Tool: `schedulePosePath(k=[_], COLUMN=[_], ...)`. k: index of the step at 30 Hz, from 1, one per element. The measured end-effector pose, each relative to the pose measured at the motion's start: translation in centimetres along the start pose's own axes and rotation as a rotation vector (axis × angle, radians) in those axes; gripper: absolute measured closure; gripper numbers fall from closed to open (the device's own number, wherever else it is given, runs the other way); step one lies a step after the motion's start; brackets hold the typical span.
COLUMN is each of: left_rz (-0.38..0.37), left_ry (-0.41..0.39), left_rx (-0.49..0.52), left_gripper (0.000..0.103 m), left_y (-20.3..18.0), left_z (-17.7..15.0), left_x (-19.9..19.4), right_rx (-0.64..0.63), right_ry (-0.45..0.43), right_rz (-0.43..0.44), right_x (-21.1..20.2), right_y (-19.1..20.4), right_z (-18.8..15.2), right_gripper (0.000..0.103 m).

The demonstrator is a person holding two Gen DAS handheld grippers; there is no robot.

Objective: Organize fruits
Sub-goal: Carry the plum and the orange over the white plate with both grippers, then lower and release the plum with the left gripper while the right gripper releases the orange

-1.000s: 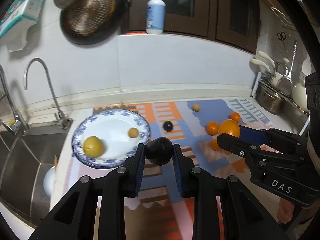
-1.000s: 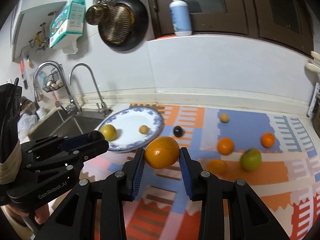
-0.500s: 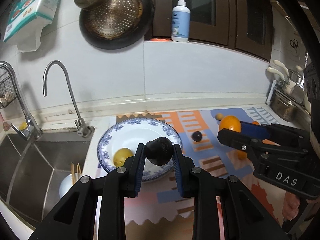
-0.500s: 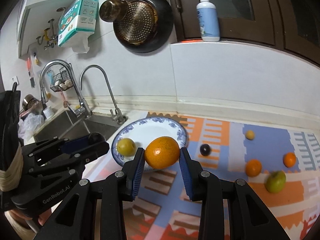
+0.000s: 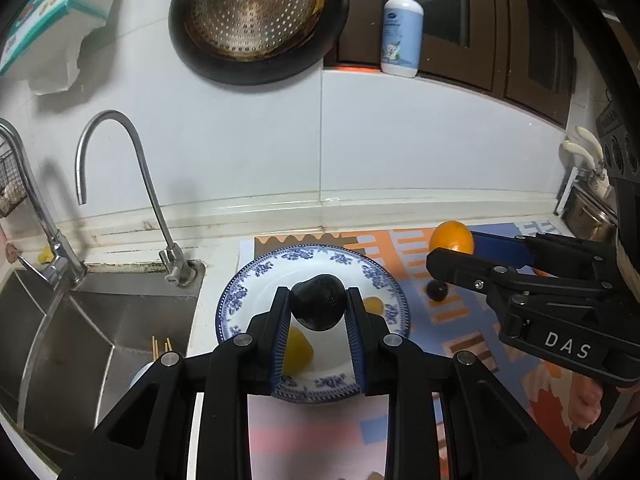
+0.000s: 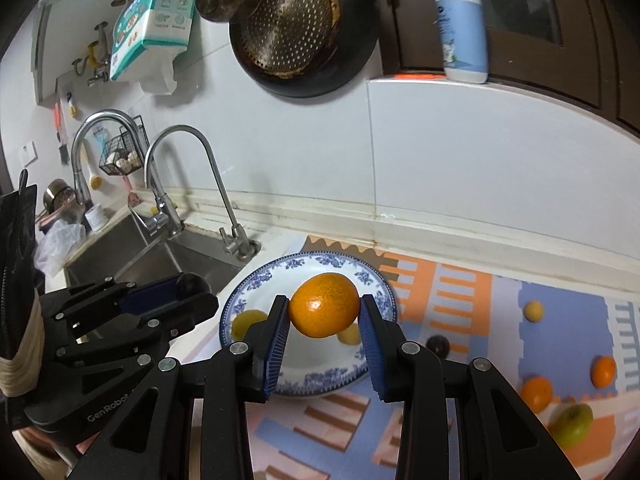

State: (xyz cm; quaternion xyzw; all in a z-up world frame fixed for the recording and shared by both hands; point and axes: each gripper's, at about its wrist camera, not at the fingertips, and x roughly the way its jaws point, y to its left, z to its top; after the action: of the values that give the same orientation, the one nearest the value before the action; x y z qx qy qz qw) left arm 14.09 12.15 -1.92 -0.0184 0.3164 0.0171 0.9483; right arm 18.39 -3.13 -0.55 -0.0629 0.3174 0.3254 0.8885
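Observation:
My left gripper point(image 5: 318, 312) is shut on a dark purple fruit point(image 5: 318, 306) and holds it above the blue-and-white plate point(image 5: 260, 276). My right gripper point(image 6: 324, 320) is shut on an orange point(image 6: 324, 310), also above the plate point(image 6: 304, 264). The plate holds a yellow fruit point(image 5: 298, 350) and a small yellow fruit point(image 5: 374, 304). In the left wrist view the right gripper point(image 5: 452, 248) with its orange point(image 5: 451, 237) is to the right of the plate. In the right wrist view the left gripper point(image 6: 192, 292) is to the left.
A sink point(image 5: 80, 320) with faucets point(image 5: 120, 160) lies left of the plate. On the patterned mat point(image 6: 460, 300) lie a dark fruit point(image 6: 437, 345), small oranges point(image 6: 536, 393), a green apple point(image 6: 573, 424) and a small yellow fruit point(image 6: 533, 311). A pan point(image 5: 256, 20) hangs on the wall.
Both grippers have moved left and forward with their fruit, from over the mat to above the plate. The plate now sits right under the fingers.

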Motion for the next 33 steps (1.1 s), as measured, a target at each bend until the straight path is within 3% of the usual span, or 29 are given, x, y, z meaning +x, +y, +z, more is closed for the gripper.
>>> schedulePosePath(k=[13,33], left_rz=[0.015,-0.030], left_ry=[0.085,0.356], left_rx=[-0.018,-0.019], left_gripper=[0.076,0.076], left_y=[2.7,5.2], left_z=[1.6,1.9], left_x=[7.1,16.5], right_rx=[-0.017,-0.010], right_ry=[0.120,0.326], right_rz=[0.031,0.045], right_x=[8.0,17.6], right_y=[-1.3,-3.1], right_z=[2.0,1.5], right_gripper=[0.067,0.067])
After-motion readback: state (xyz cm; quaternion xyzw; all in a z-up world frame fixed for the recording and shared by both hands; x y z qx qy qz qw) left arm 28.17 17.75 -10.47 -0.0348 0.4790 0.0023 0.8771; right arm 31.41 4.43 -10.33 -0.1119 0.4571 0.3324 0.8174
